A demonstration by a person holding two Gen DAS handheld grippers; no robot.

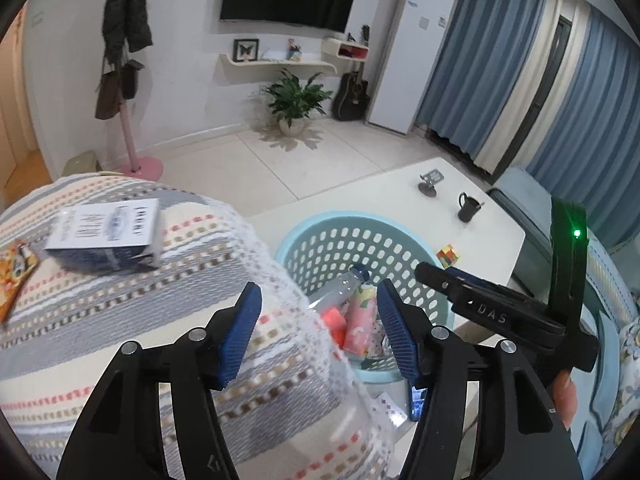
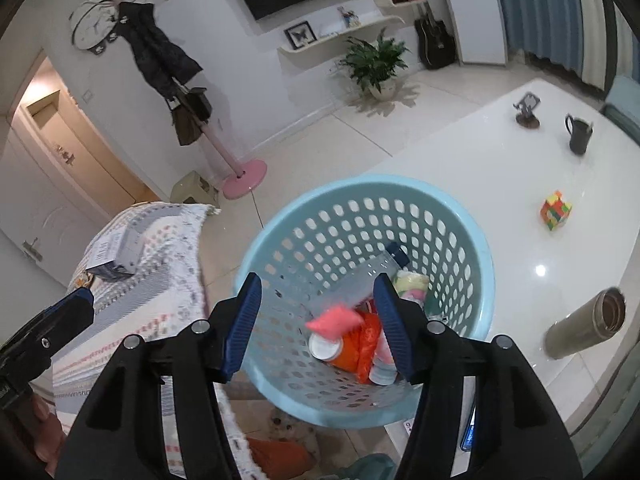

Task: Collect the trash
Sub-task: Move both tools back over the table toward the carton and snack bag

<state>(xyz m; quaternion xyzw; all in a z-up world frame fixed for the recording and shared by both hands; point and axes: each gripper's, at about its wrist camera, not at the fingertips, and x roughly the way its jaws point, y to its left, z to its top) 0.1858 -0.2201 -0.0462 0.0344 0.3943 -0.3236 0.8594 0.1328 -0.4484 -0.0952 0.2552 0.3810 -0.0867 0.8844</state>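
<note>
White glossy worktop (image 2: 500, 168) carries light blue perforated basket (image 2: 460, 216) at near edge. Inside basket: clear plastic bottle (image 2: 372, 272), pink packet (image 2: 334, 320), orange wrapper (image 2: 360, 344), small cans. Right gripper (image 2: 318, 324) above basket, jaws spread, nothing between. Left gripper (image 1: 318, 328) over striped blanket (image 1: 120, 320), jaws spread, empty. Rubik's cube (image 2: 555, 210), black mug (image 2: 579, 133) farther on worktop.

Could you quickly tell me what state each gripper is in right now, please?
Left gripper: open, holding nothing, over the striped blanket beside the blue basket.
Right gripper: open, empty, above the basket; a pink packet is blurred below it.
</note>
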